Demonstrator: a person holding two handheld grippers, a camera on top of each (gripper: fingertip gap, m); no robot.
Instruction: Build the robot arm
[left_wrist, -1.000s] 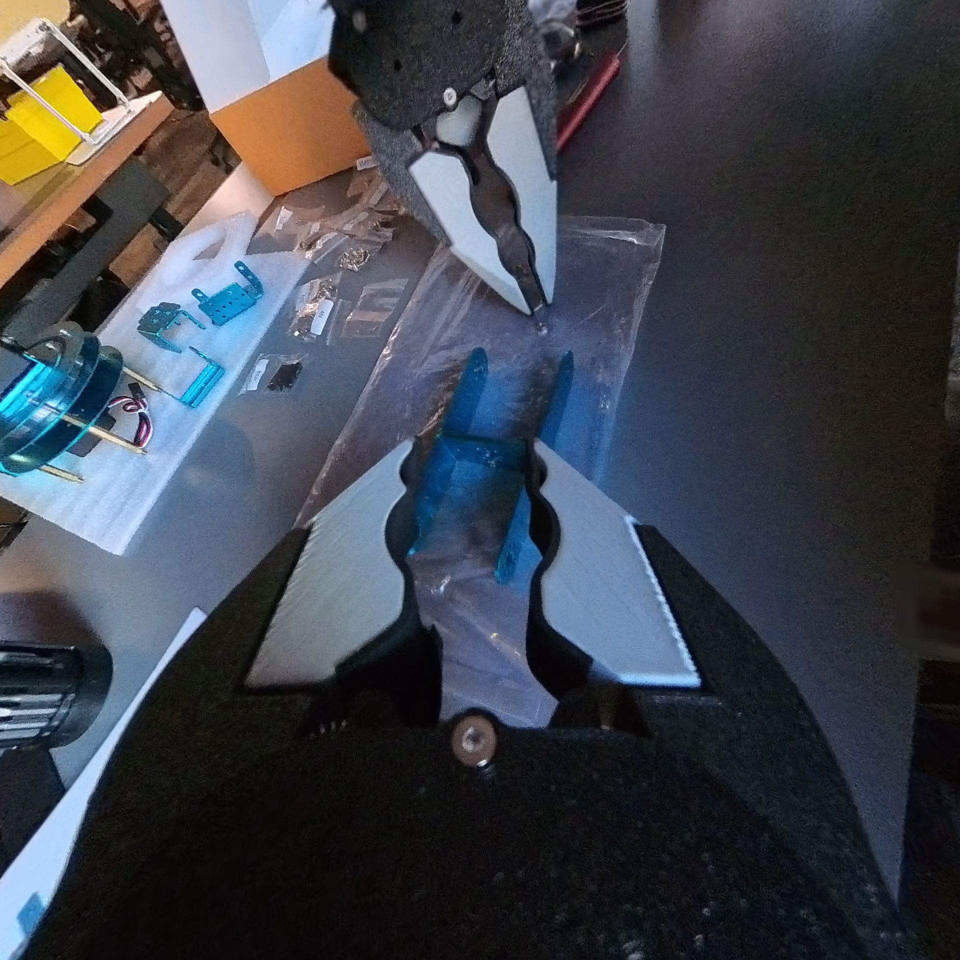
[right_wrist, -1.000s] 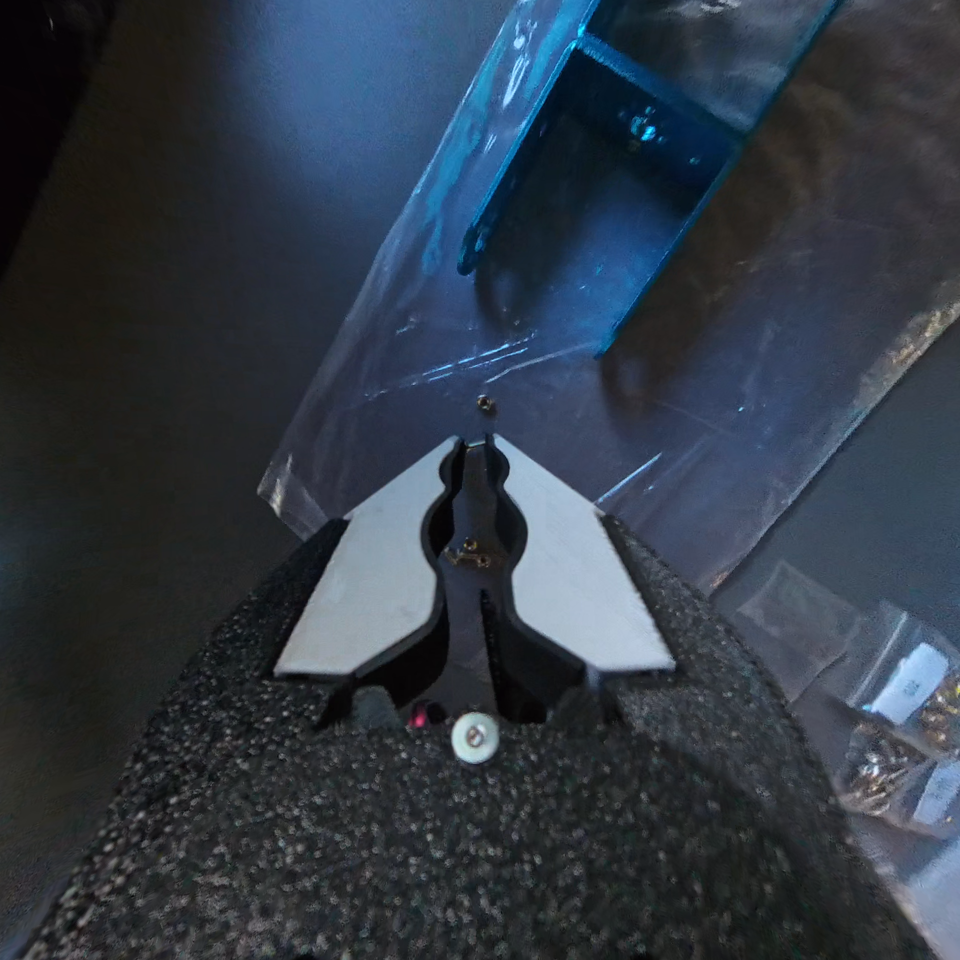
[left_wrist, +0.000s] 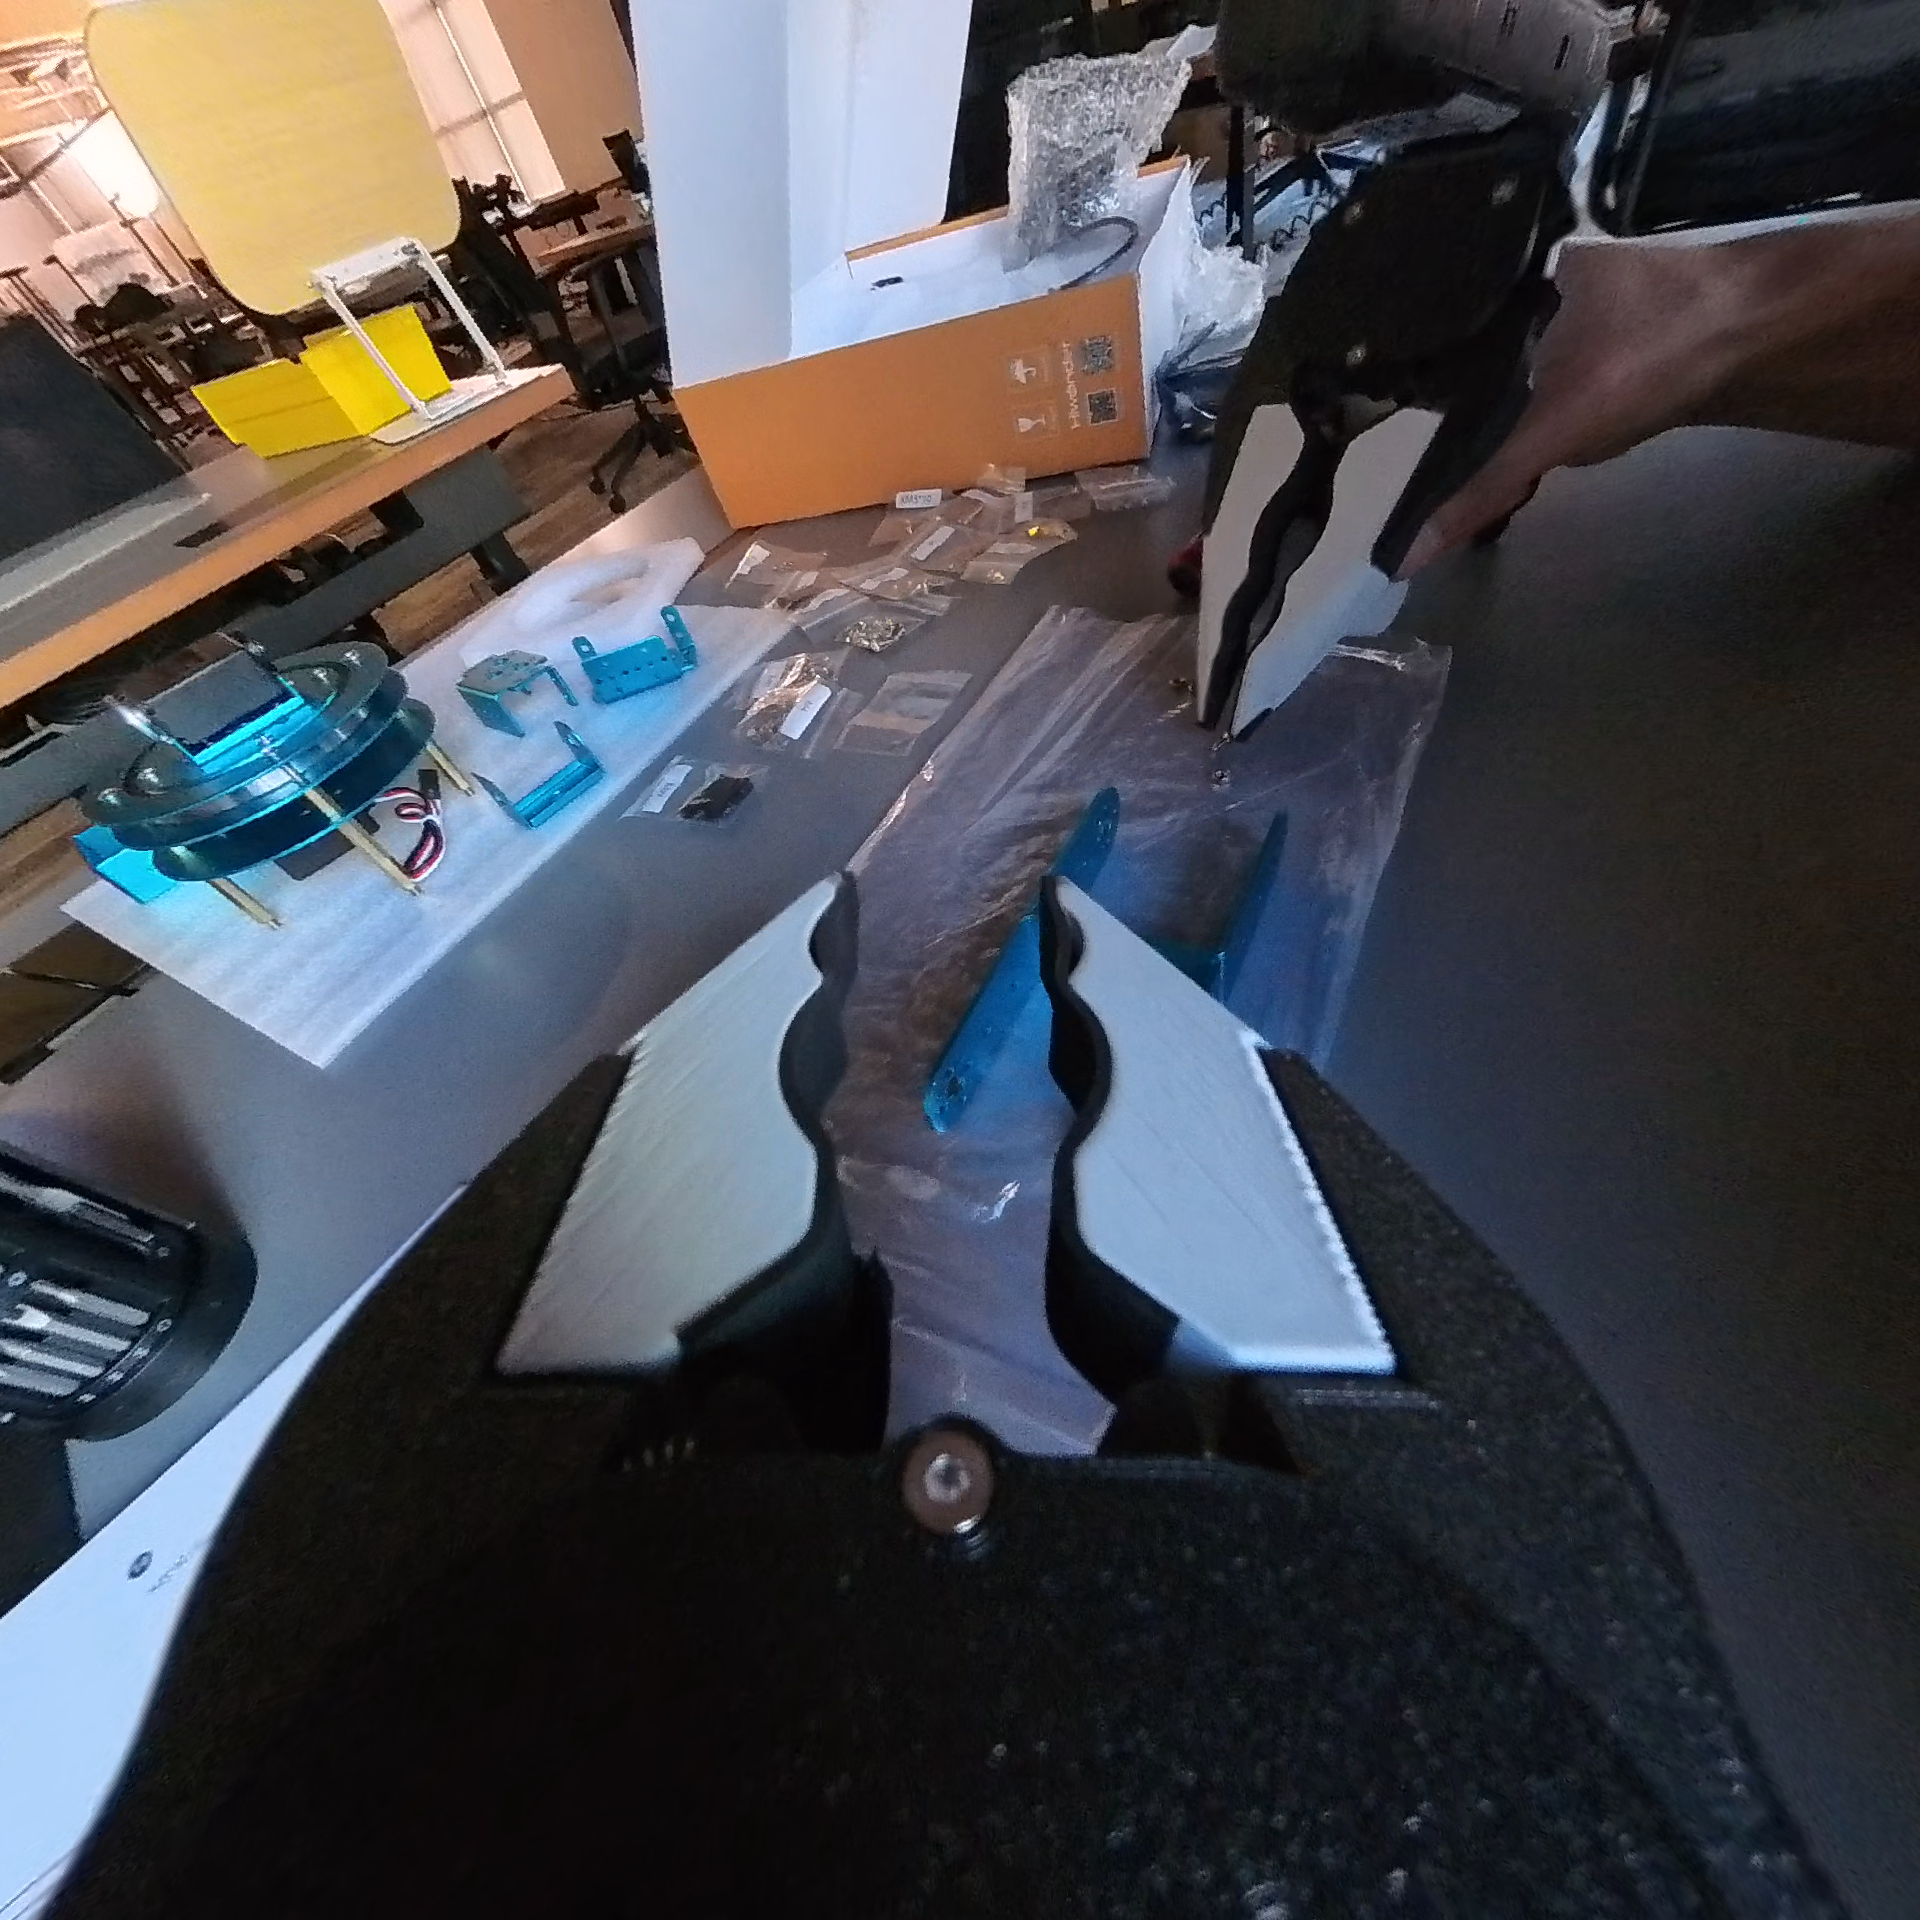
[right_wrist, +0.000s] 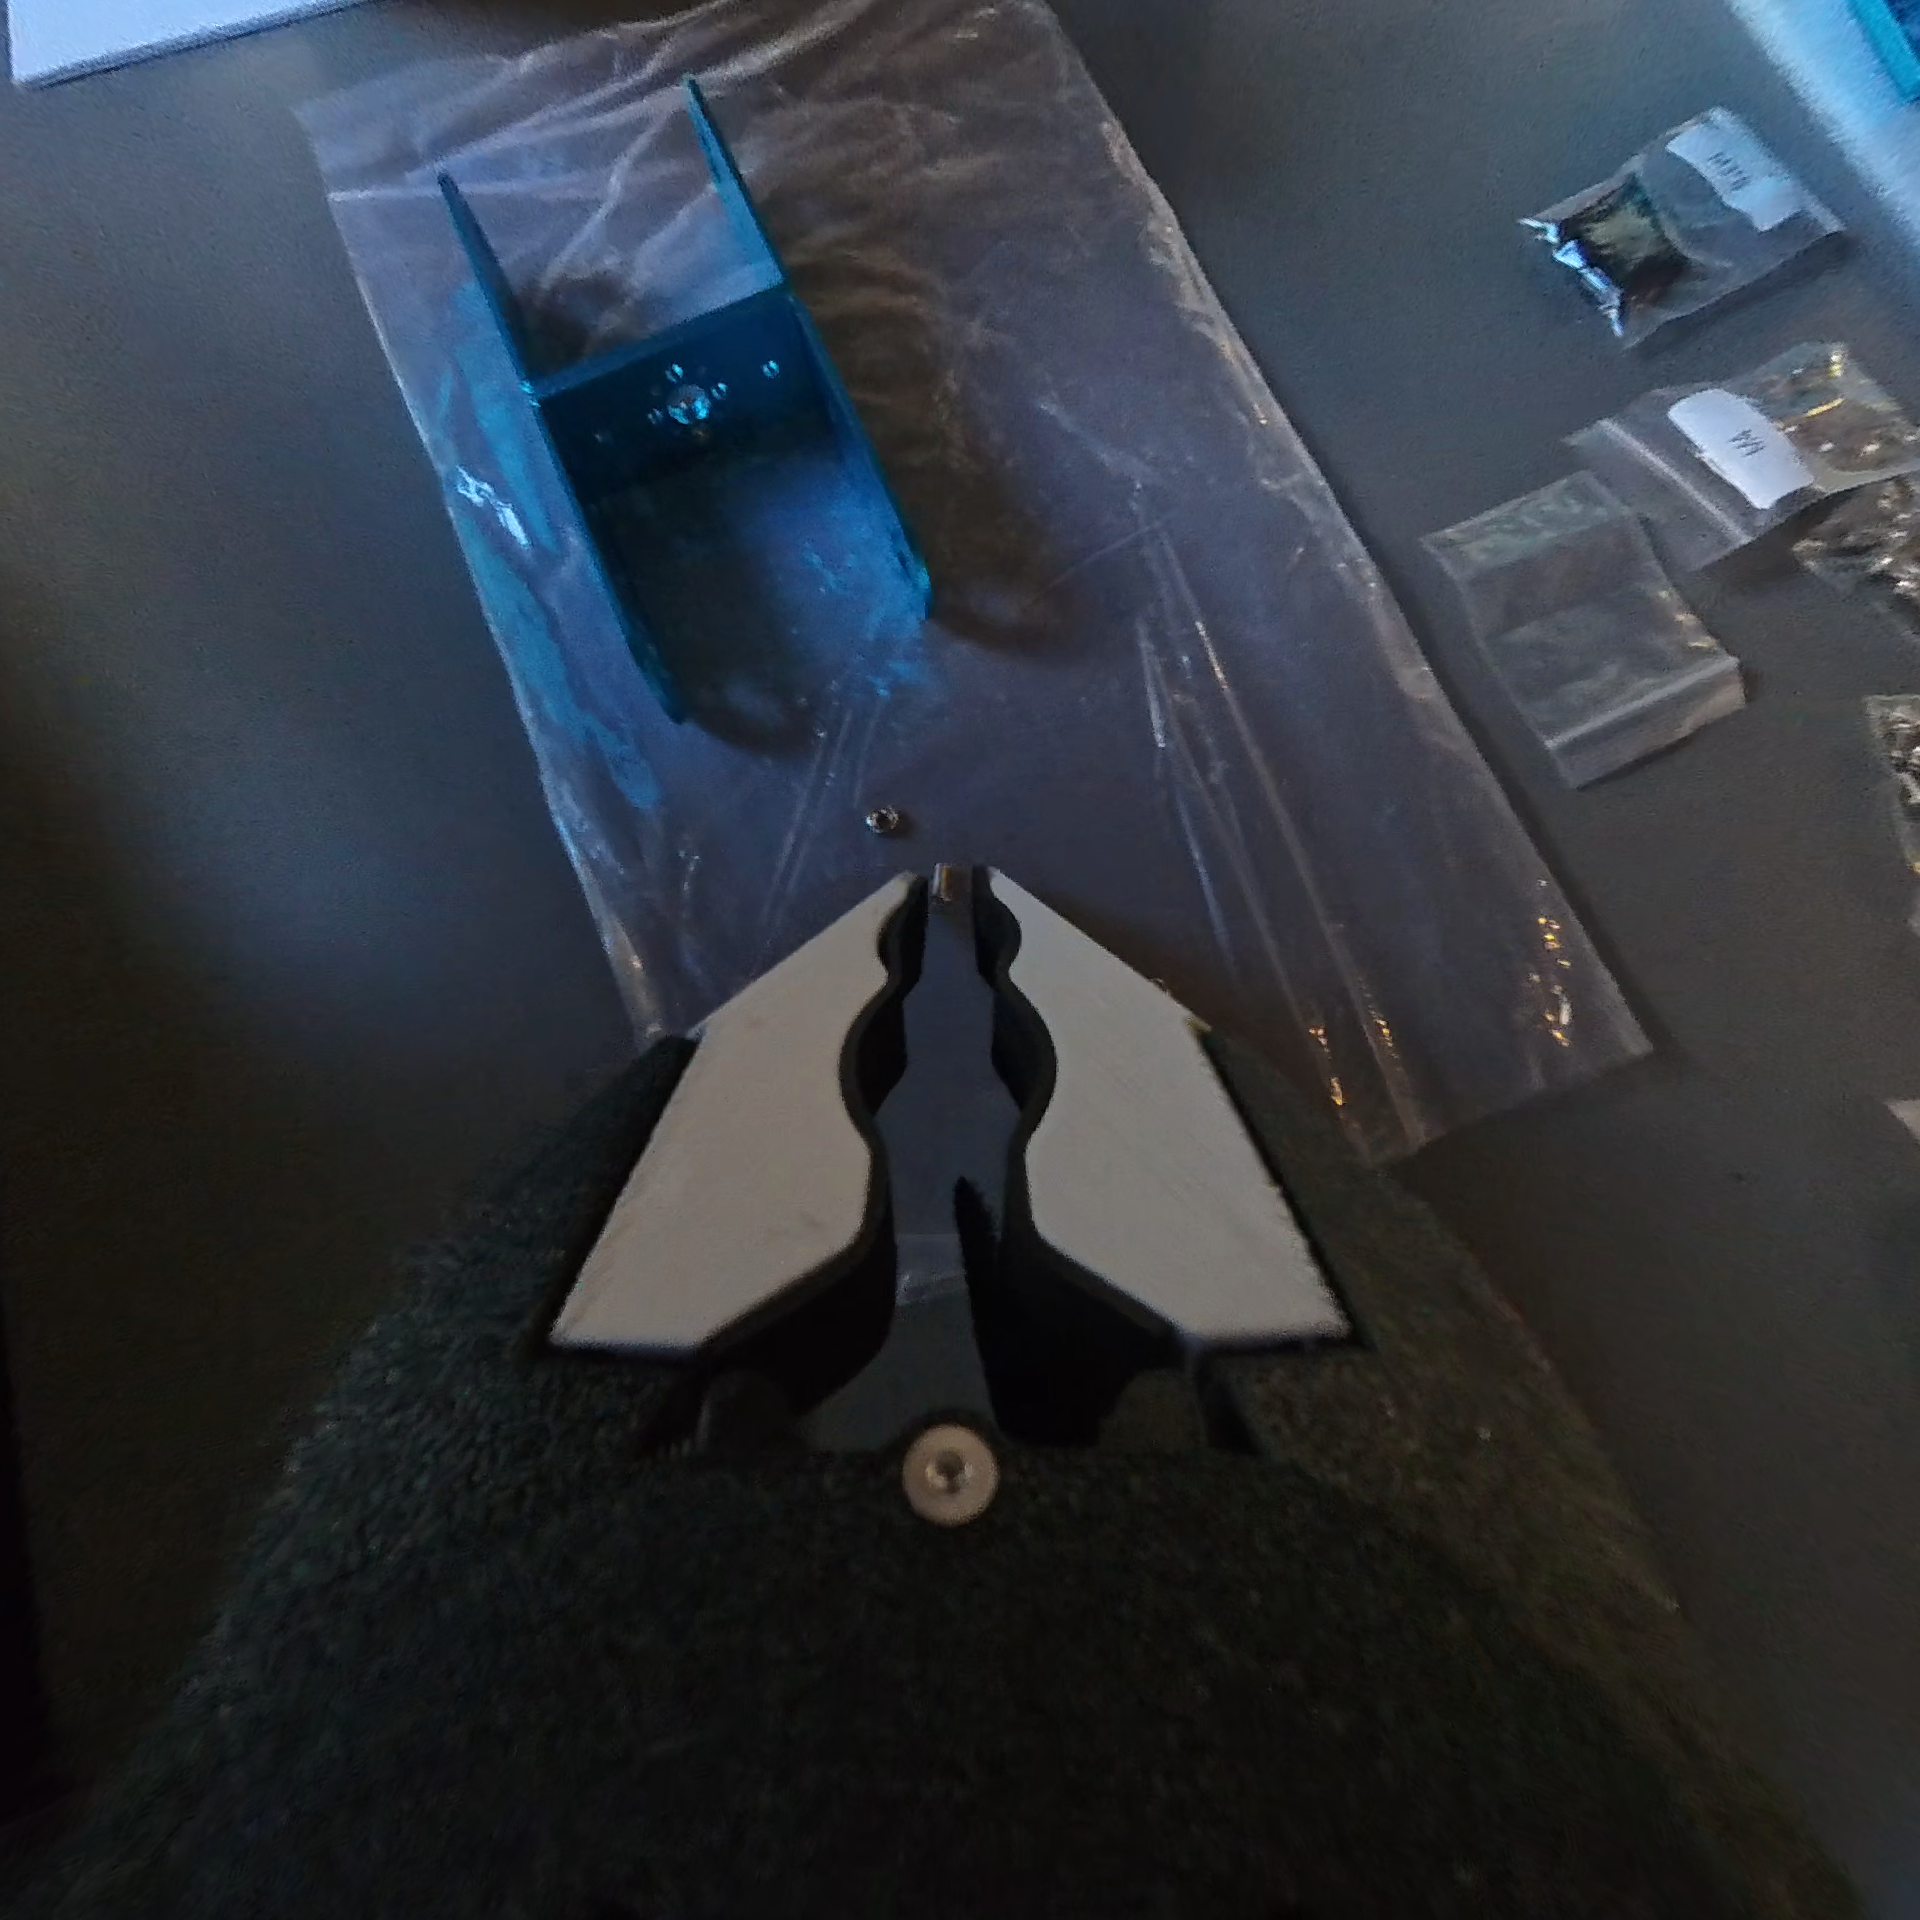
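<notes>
Blue bracket (left_wrist: 982, 1039) partly hidden behind the left gripper (left_wrist: 948, 904). Small metal piece (right_wrist: 948, 881) between the right gripper (right_wrist: 950, 879) tips: too small to identify. Black device (left_wrist: 94, 1320) cut off at left edge.

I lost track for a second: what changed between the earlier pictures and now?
The left gripper let go of the blue metal U-bracket and drew back, jaws open. The right gripper, shut earlier, now pinches a small silver screw. Bracket, clear plastic bag and loose small nut stayed put.
</notes>
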